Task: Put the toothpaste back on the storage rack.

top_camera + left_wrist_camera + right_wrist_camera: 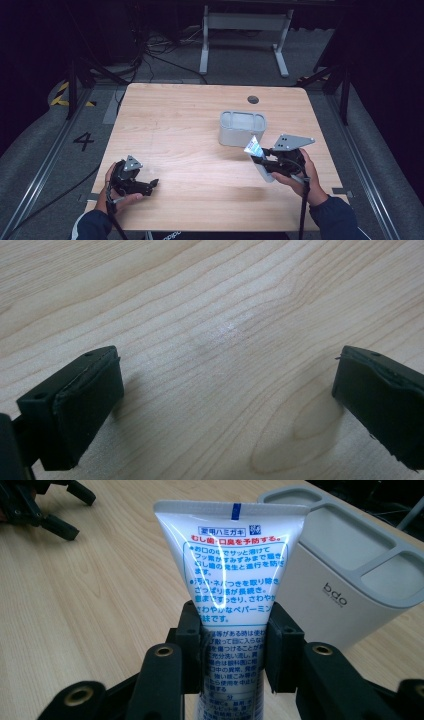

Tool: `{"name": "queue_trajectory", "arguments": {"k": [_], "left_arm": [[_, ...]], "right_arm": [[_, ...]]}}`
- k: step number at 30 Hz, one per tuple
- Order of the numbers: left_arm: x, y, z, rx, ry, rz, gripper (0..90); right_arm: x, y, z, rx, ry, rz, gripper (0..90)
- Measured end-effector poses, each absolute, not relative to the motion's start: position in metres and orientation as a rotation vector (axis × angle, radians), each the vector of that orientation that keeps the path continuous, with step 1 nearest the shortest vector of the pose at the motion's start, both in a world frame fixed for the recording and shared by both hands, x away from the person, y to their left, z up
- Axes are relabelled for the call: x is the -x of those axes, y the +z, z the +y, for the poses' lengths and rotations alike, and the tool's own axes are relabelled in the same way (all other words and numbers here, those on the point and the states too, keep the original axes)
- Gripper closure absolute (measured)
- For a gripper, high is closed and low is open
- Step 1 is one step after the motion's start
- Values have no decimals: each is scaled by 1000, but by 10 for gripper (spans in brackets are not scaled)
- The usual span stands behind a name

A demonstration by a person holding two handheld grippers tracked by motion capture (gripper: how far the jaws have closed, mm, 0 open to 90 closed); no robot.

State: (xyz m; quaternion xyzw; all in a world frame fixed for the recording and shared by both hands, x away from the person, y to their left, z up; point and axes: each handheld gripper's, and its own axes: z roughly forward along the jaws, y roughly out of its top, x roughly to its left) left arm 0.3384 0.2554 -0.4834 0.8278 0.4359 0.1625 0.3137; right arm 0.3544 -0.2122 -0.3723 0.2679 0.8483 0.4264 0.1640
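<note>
Right tongs [234, 645] clamp the tube [231, 565]; next, probably lower it into the holder [350, 580]. Left tongs [225, 405] gape apart.

this looks like a lab or recording studio set up for filming handling work, not a home. a plain light wooden table [200, 145] stands alone on grey carpeted floor [35, 150], ringed by black curtains that shut out everything beyond. loose cables [150, 47] snake across the floor behind it, near the white metal legs of another stand [245, 30]. dark metal struts [75, 85] brace the rig at both sides, yellow and black hazard tape [61, 94] marks the floor at the left, and a large number 4 [83, 141] is marked beside the table, like a numbered station.
</note>
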Motion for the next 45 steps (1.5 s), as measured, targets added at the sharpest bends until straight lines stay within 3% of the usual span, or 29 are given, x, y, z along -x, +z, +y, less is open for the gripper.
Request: {"name": "queue_trajectory", "arguments": {"k": [45], "left_arm": [[-338,-483,255,-2183,430,1149,5]], "right_arm": [[-382,-330,-203,-757,1328,2261,664]]}}
